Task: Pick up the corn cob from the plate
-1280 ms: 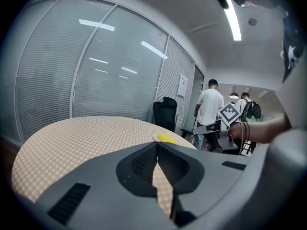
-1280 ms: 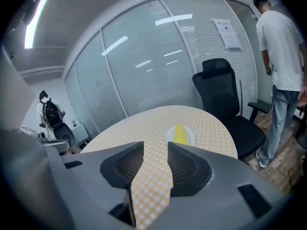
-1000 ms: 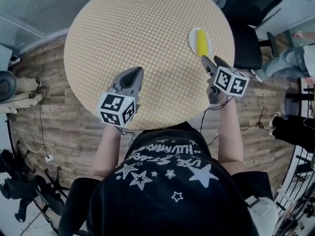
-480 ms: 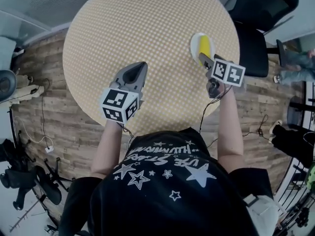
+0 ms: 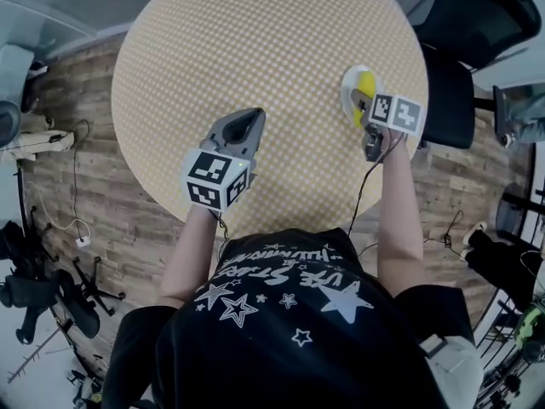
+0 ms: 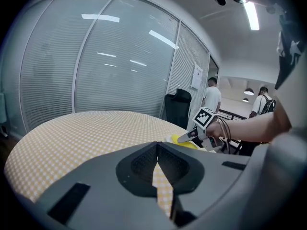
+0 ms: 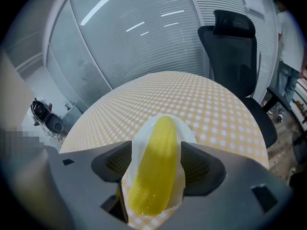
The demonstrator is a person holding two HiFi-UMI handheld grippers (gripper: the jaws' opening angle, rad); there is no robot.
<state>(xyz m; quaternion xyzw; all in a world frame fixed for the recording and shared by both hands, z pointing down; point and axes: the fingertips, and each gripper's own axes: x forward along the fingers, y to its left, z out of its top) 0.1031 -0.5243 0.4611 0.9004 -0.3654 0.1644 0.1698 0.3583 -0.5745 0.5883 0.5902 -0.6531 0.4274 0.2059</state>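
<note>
A yellow corn cob [image 7: 156, 171] lies on a small white plate [image 7: 184, 131] near the right edge of the round checked table [image 5: 255, 49]. My right gripper [image 7: 156, 152] is open and tilted down over the plate. Its jaws have just been opening and stand on either side of the cob without pressing it. From above, that gripper [image 5: 364, 102] covers part of the corn cob [image 5: 366, 82] and plate [image 5: 347, 88]. My left gripper [image 5: 245, 119] hovers over the table's near middle, shut and empty, its tips [image 6: 156, 145] meeting. In its view the right gripper [image 6: 191, 134] sits over the cob [image 6: 184, 140].
A black office chair [image 5: 460, 58] stands right beside the table by the plate. Frosted glass walls with blinds ring the room. People [image 6: 211, 97] stand in the background. Cables and gear lie on the wooden floor at the left [image 5: 51, 220].
My right gripper has moved forward and down, from short of the plate to straddling the corn cob. The left gripper has drifted a little forward over the table.
</note>
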